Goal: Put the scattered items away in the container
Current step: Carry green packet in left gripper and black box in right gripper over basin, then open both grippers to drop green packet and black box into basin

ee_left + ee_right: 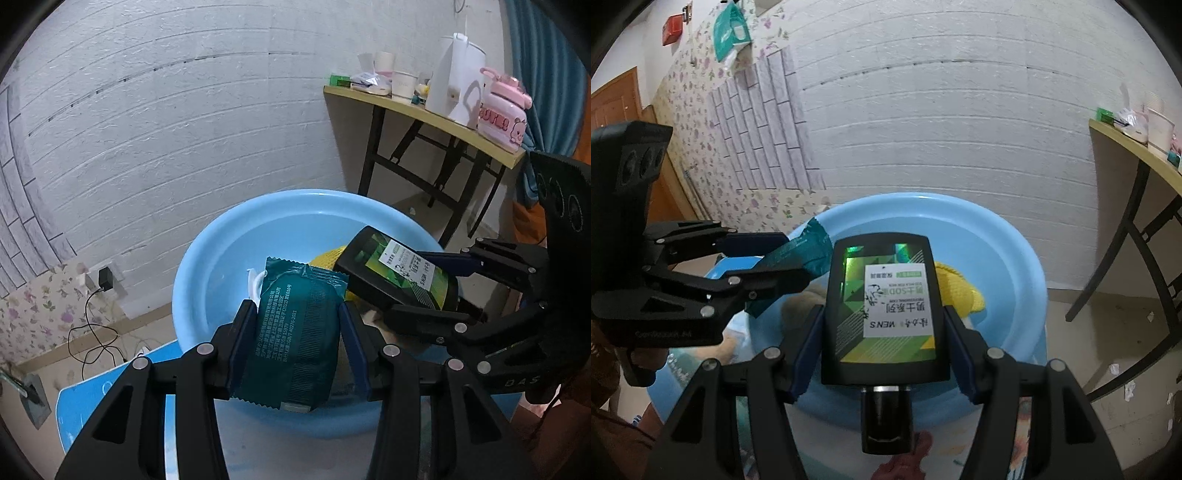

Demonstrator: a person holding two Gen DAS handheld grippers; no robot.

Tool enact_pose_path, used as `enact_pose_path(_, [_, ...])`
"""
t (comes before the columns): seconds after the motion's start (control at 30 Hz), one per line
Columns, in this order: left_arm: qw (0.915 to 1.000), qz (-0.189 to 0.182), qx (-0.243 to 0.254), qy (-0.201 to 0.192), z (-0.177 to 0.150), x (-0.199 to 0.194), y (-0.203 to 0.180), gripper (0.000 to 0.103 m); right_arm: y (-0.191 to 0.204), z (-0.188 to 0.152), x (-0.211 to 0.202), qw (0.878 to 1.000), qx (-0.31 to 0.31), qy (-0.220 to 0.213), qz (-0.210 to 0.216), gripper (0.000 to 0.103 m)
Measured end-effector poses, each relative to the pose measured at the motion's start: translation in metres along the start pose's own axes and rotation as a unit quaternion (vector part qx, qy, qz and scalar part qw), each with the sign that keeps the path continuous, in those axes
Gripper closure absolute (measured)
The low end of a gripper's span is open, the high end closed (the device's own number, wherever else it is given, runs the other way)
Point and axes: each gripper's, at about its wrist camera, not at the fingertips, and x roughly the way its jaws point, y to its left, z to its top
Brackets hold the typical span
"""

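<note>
Basin (pixel 207 258) sits low, with both things held over it. Left gripper (pixel 297 345) pinches the green packet (pixel 295 332); right gripper (pixel 882 343) squeezes the black bottle (pixel 882 306). Grippers are close, so they could bump, and the slippery packet might fall outside.

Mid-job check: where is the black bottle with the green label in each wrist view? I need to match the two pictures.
Left wrist view: black bottle at right of centre, clamped in the right gripper over the blue basin.
Right wrist view: black bottle at lower centre, cap toward the camera, between that gripper's jaws.
Shared landmark: the blue basin, with the yellow item inside.
</note>
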Motion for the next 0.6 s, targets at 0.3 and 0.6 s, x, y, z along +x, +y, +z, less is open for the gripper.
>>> enact_pose_path(0.3, [1.0000, 0.005, -0.005, 0.003, -0.006, 0.002, 0.002, 0.038, -0.003, 0.001, 0.010, 1.000, -0.006, 0.007, -0.017, 0.041])
enact_pose_path(0.6, [0.9995, 0.016, -0.026, -0.002, -0.021, -0.016, 0.010, 0.037, -0.005, 0.000, -0.007, 1.000, 0.011, -0.008, -0.026, 0.039])
